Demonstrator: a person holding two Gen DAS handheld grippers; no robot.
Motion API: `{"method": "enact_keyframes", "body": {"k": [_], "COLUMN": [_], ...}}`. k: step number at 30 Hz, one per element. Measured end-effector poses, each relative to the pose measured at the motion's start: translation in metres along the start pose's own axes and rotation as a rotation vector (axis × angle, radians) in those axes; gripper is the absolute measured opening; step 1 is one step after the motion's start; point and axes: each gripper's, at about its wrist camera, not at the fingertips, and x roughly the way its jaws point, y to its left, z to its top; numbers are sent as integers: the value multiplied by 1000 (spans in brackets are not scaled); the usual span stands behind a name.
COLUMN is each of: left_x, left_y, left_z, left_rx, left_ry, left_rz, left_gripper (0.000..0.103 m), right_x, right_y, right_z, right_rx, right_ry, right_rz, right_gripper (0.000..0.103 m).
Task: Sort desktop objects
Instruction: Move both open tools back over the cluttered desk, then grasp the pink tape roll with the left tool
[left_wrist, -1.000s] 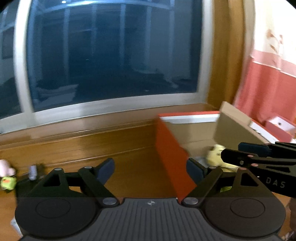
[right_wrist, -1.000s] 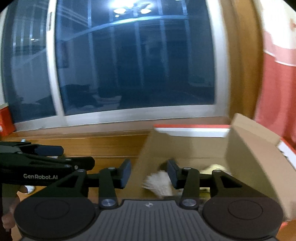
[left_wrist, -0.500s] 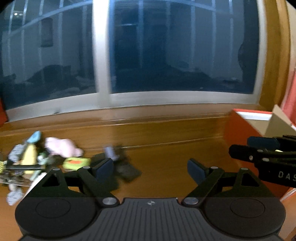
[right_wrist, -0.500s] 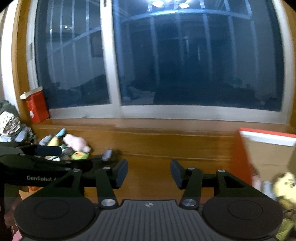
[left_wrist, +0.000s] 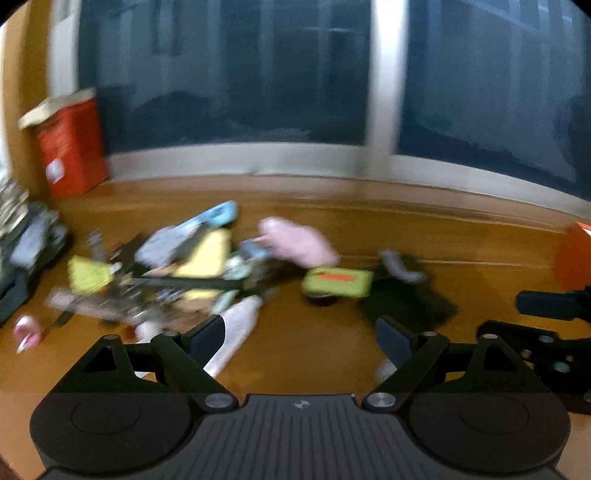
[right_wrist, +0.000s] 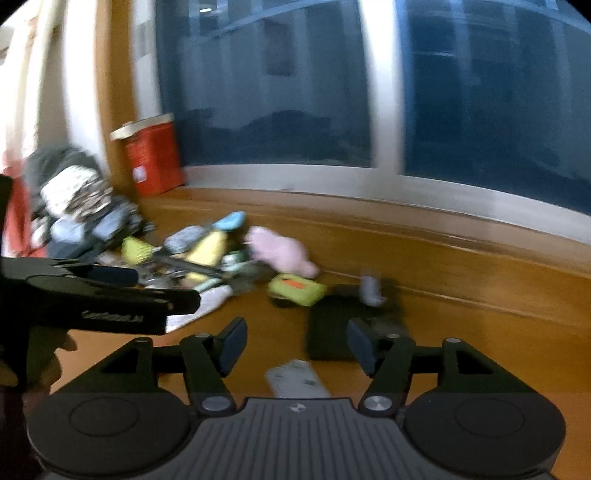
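We held both tools above the wooden surface (left_wrist: 314, 354). Our left tool (left_wrist: 301, 338) had its jaws spread wide with nothing between them, and our right tool (right_wrist: 297, 341) was likewise spread and empty. The blurred clutter (left_wrist: 155, 269) lay toward the surface's left edge, below the window (left_wrist: 236, 74). A pink plush (left_wrist: 299, 242) sat at the heap's right, with a green pouch (left_wrist: 338, 282) just beside it, touching a black pad (left_wrist: 406, 302). A red box (left_wrist: 70, 144) stood in the far left corner.
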Motion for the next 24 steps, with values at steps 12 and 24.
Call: {"method": "enact_keyframes", "body": {"k": [12,24], "left_x": [15,46], "left_y": [123,259], "left_z": [-24,-30], "left_rx": [-119,-132], "left_ry": [61,85], "left_rz": [165,287], "left_gripper": [89,89], "right_x": [80,133], "right_y": [67,153], "right_z": [2,17], "right_rx": [-3,36], "right_ry": [140,165], "right_rz": [145,81], "right_gripper": [65,65]}}
